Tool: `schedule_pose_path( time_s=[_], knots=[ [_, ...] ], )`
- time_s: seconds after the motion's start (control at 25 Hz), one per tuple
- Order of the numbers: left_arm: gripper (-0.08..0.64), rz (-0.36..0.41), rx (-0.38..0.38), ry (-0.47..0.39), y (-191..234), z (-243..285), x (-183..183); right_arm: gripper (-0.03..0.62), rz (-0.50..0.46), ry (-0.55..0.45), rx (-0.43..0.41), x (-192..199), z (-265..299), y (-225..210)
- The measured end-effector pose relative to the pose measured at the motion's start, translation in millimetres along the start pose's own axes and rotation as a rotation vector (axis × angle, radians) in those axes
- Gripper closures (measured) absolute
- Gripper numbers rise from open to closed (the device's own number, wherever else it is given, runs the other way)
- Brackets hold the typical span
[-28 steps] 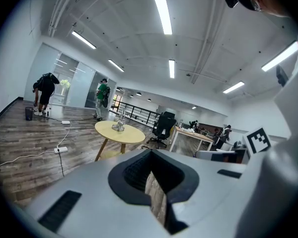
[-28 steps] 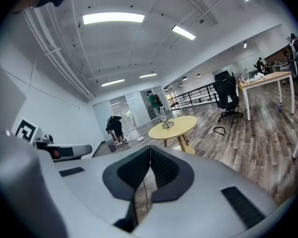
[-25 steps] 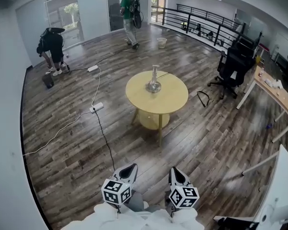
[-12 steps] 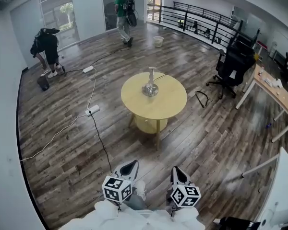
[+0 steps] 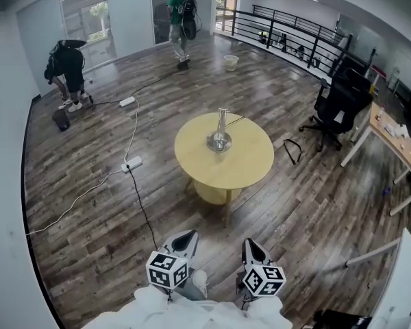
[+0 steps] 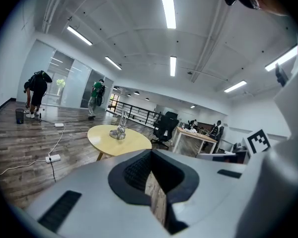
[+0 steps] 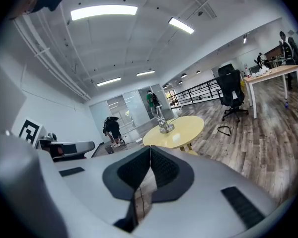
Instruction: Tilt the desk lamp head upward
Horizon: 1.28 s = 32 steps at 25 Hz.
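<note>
Jaws together, empty — left gripper [image 5: 185, 238], right gripper [image 5: 248, 244]; desk lamp [image 5: 220, 136] on yellow table [image 5: 241, 162].

**A:** Is it bright in there?

**B:** Evenly bright. Long ceiling strip lights [image 6: 167, 6] glow white, slightly blown out, and daylight comes through the glass wall [image 5: 89, 19].

**A:** Any glare or shadow?

**B:** A pale sheen lies on the far wood floor [image 5: 274, 81]. The round table [image 5: 243, 163] casts only a faint shadow beneath.

**A:** Sharpness?

**B:** The head view is crisp mid-frame and bowed at the edges. Both gripper views have black corners, and the left gripper [image 6: 150, 156] and right gripper [image 7: 149, 155] look soft near the lens.
</note>
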<state>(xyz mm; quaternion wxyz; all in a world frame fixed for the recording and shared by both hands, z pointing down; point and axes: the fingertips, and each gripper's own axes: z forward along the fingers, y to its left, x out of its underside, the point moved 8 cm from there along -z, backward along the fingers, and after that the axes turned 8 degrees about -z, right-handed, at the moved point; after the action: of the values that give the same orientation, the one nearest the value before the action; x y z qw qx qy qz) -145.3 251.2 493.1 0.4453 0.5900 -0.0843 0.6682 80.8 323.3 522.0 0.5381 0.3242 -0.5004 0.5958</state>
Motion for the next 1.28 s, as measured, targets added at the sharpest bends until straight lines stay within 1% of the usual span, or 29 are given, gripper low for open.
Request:
schedule_pose_path(
  time_s=[0.32,0.52,1.0,1.28],
  knots=[
    [0.558,0.003,0.011,0.005,45.6,58.6,-43.4,0.578,-0.01,-0.004,-0.014,-33.9,80.0,-9.6],
    [0.558,0.003,0.02,0.002,75.1,92.0,-63.8,0.578,-0.027,-0.015,-0.03,-48.9,120.1,-11.9],
    [0.558,-0.036,0.01,0.02,118.2,153.2,-85.9,0.578,-0.019,0.005,-0.021,-67.1,182.2,-39.7],
    [0.558,-0.028,-0.008,0.027,137.9,193.7,-103.8,0.578,-0.017,0.009,-0.037,-80.3,230.6,-63.8]
  ],
)
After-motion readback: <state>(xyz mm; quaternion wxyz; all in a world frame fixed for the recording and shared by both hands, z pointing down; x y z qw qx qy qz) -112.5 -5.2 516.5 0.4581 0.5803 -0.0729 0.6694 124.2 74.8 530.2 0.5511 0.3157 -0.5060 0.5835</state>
